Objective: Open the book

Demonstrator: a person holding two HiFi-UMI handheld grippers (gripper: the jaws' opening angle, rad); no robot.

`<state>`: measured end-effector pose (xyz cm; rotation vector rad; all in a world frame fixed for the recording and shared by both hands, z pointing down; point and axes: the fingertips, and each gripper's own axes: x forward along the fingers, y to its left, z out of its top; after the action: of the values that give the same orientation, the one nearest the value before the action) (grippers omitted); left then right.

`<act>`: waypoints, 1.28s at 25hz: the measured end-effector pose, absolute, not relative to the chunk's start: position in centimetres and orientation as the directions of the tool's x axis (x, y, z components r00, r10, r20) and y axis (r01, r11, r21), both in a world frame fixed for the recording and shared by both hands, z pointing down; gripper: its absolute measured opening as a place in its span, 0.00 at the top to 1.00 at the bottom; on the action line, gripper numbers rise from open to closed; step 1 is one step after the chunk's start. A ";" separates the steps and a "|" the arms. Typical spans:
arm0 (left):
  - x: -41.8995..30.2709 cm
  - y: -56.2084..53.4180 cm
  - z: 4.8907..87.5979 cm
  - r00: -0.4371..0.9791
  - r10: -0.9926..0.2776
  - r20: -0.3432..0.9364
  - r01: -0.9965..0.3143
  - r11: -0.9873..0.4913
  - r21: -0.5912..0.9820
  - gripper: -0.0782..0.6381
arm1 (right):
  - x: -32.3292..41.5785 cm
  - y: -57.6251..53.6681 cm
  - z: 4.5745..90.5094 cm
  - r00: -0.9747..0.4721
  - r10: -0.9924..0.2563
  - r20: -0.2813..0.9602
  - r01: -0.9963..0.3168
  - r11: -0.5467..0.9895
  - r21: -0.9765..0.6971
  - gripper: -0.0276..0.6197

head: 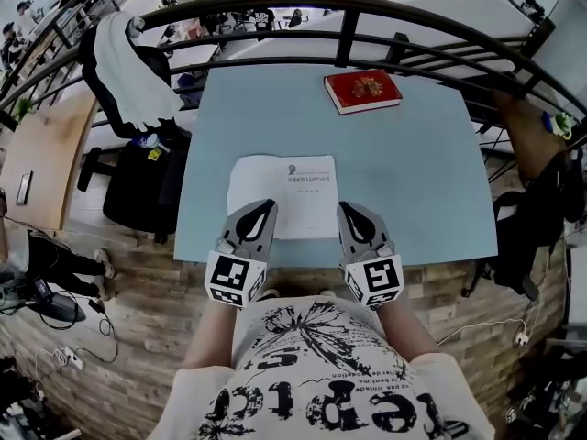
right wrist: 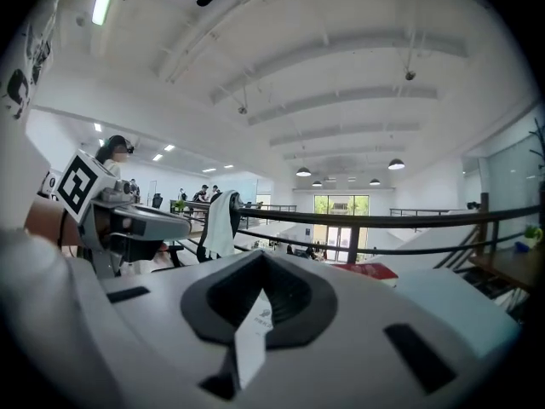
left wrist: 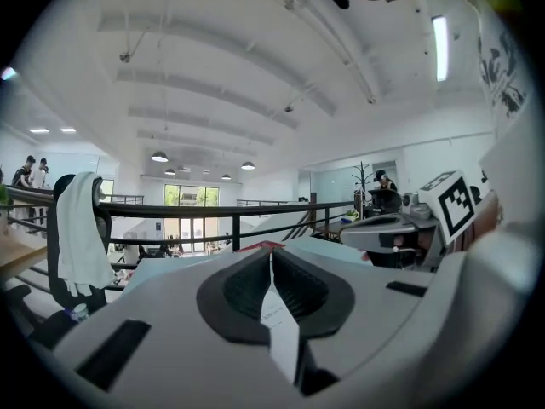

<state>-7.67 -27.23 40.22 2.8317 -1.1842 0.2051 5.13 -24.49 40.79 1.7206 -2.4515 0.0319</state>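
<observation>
A closed red book (head: 362, 91) lies at the far right of the light blue table (head: 422, 172). A white printed sheet (head: 282, 196) lies in the middle near the front edge. My left gripper (head: 266, 207) and right gripper (head: 347, 209) hover side by side over the sheet's near edge, pointing toward the book and well short of it. In the left gripper view the left gripper (left wrist: 271, 254) is shut with nothing in it. In the right gripper view the right gripper (right wrist: 260, 260) is also shut and empty, and the book (right wrist: 372, 270) shows beyond it.
A black railing (head: 348, 26) curves behind the table. A black chair draped with a white cloth (head: 128, 71) stands at the back left, with a black bag (head: 142, 186) beside the table's left edge. A wooden desk (head: 46, 145) is further left.
</observation>
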 end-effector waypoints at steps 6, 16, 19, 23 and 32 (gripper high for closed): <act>-6.9 -27.3 38.4 0.693 -0.713 0.104 -0.718 -0.695 0.024 0.86 | 6.1 -25.0 39.4 -0.328 -0.940 0.096 -0.937 0.336 0.092 0.94; -6.5 -27.5 37.5 0.689 -0.720 0.089 -0.723 -0.690 0.015 0.86 | 7.3 -25.5 39.2 -0.300 -0.949 0.096 -0.950 0.306 0.066 0.94; -6.4 -27.8 37.4 0.689 -0.719 0.091 -0.723 -0.691 0.013 0.86 | 7.2 -25.7 39.3 -0.304 -0.947 0.100 -0.948 0.312 0.071 0.94; -6.3 -27.8 37.2 0.684 -0.723 0.098 -0.725 -0.689 -0.015 0.86 | 7.0 -25.8 39.5 -0.305 -0.947 0.105 -0.947 0.313 0.075 0.94; -5.6 -28.2 36.9 0.690 -0.718 0.092 -0.718 -0.695 -0.036 0.86 | 7.1 -26.0 39.4 -0.314 -0.945 0.096 -0.944 0.321 0.074 0.95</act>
<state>-5.63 -28.16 36.93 2.8854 -1.2252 0.1546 7.07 -26.03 39.40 1.7626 -2.4527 -0.0066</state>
